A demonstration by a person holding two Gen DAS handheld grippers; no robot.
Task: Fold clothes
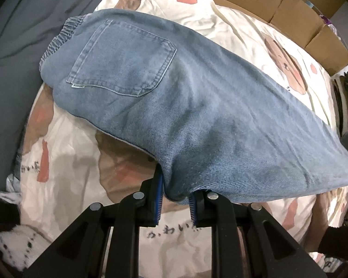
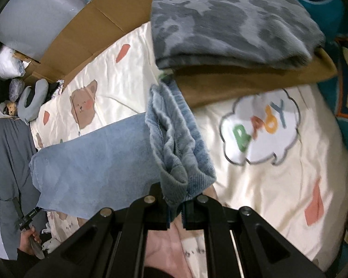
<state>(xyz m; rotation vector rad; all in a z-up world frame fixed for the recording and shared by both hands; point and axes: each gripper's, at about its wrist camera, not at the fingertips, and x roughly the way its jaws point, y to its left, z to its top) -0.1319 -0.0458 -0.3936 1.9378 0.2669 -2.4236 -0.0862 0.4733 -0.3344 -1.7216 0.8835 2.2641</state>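
A cream quilt (image 1: 65,153) printed with bears covers the bed, with cardboard (image 1: 290,11) along its far edge. The jeans (image 1: 174,106) lie across it, lifted at both ends. The left gripper (image 1: 175,205) is clamped on a thick fold of denim; the right gripper (image 2: 175,213) pinches the bunched hem. Denim looks heavy, limp and grippy, so I judge edges and seams the best holds. Folded clothes (image 2: 232,23) lie stacked further right.
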